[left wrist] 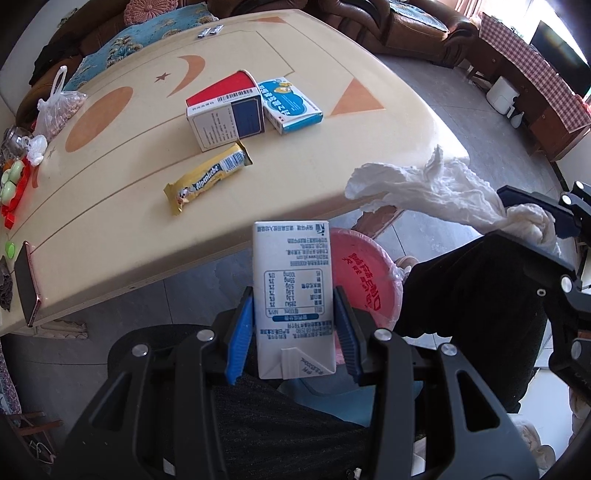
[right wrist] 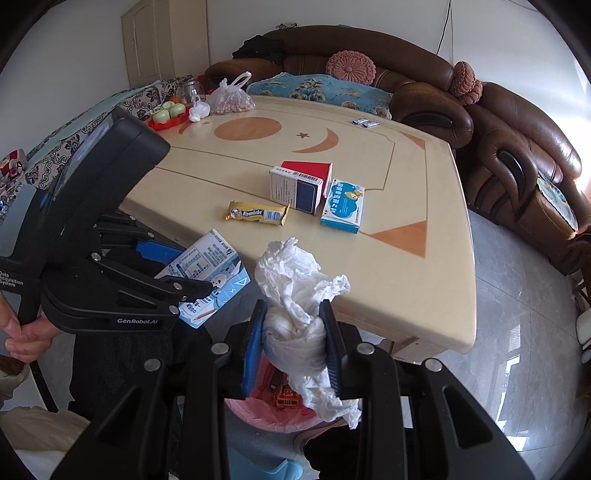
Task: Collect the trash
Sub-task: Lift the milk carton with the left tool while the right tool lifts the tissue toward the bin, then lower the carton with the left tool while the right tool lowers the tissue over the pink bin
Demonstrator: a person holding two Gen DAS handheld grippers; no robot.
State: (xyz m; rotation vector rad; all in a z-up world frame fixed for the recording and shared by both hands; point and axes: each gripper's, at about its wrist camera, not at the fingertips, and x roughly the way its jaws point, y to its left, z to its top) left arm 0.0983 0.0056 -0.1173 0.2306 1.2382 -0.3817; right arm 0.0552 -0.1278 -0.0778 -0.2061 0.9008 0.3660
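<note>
My left gripper (left wrist: 293, 325) is shut on a white milk carton (left wrist: 291, 295) and holds it above a bin lined with a pink bag (left wrist: 369, 280) beside the table. My right gripper (right wrist: 293, 345) is shut on a crumpled white tissue (right wrist: 295, 288) and holds it over the same pink bag (right wrist: 266, 410). The tissue also shows in the left wrist view (left wrist: 424, 184), the carton in the right wrist view (right wrist: 210, 273). On the cream table (left wrist: 332, 166) lie a yellow candy wrapper (left wrist: 208, 177), a red and white box (left wrist: 225, 110) and a blue box (left wrist: 290, 105).
At the table's left edge are a phone (left wrist: 26, 280), a red tray with green cups (left wrist: 11, 184), a glass jar and a plastic bag of nuts (left wrist: 61, 107). Two small packets (left wrist: 210, 30) lie at the far side. Brown sofas (right wrist: 517, 155) surround the table.
</note>
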